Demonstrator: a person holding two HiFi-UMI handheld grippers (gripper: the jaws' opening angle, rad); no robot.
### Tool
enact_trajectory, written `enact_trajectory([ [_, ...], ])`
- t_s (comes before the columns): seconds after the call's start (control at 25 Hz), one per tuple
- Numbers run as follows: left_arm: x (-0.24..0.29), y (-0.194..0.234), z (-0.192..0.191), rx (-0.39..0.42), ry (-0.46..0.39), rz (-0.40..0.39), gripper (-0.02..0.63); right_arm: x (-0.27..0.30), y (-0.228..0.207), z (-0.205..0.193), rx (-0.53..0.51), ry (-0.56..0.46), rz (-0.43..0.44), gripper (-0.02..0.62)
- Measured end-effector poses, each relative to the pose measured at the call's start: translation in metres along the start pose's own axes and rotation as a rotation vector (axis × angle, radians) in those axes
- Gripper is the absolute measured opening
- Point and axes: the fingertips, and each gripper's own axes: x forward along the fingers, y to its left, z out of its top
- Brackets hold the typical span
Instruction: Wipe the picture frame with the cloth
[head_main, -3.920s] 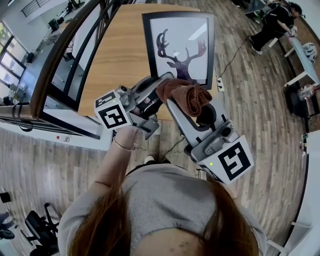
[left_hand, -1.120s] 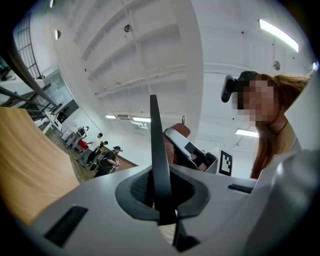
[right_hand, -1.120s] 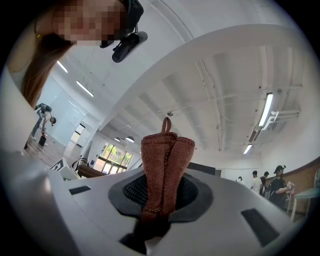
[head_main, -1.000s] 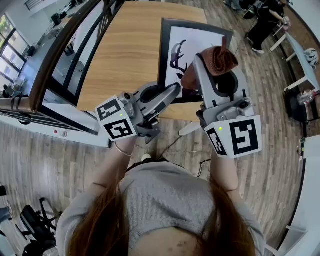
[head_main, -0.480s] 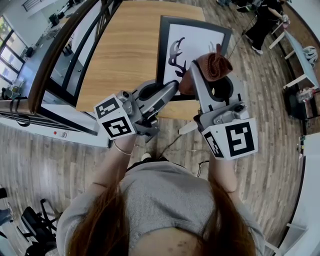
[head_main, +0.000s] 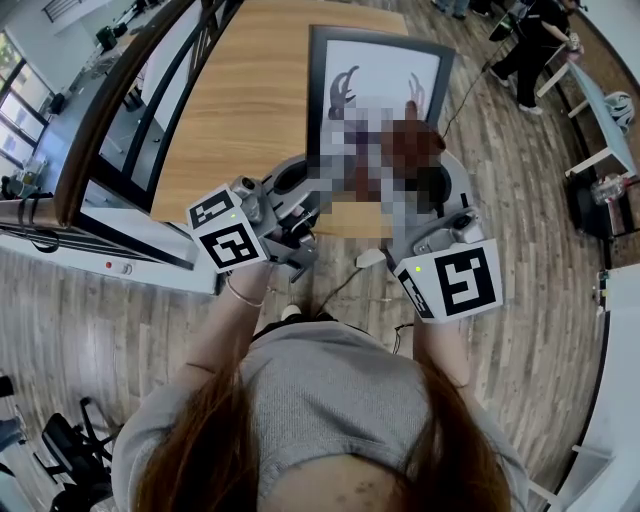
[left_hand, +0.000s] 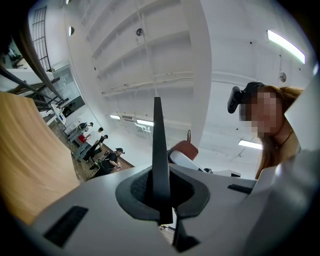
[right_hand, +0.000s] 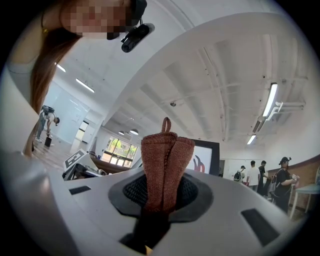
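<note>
Head view: the frame (head_main: 385, 65) over the table (head_main: 250, 90) looks stiff and, I judge, fragile. Left gripper view: the left gripper (left_hand: 162, 200) pinches its thin edge, a fair hold. Right gripper view: the right gripper (right_hand: 160, 215) clamps the soft, light cloth (right_hand: 165, 160) by its fold.

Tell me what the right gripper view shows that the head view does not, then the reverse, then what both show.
Only the right gripper view: the right gripper seen from behind its jaws, which are shut on the folded brown cloth, and the ceiling lights. Only the head view: the person's grey top and the right gripper's marker cube. Both: the cloth, the picture frame and the left gripper.
</note>
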Motion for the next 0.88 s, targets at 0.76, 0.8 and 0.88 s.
enact_trajectory([
  [0.76, 0.0, 0.002, 0.003, -0.045, -0.019, -0.008, 0.02, -0.011, 0.022, -0.013, 0.023, 0.06, 0.066, 0.097],
  [0.8, 0.0, 0.002, 0.003, -0.043, -0.02, -0.008, 0.02, -0.012, 0.023, -0.013, 0.023, 0.063, 0.069, 0.097],
  [0.88, 0.0, 0.001, 0.003, -0.038, -0.021, -0.007, 0.02, -0.013, 0.025, -0.014, 0.025, 0.067, 0.071, 0.097],
])
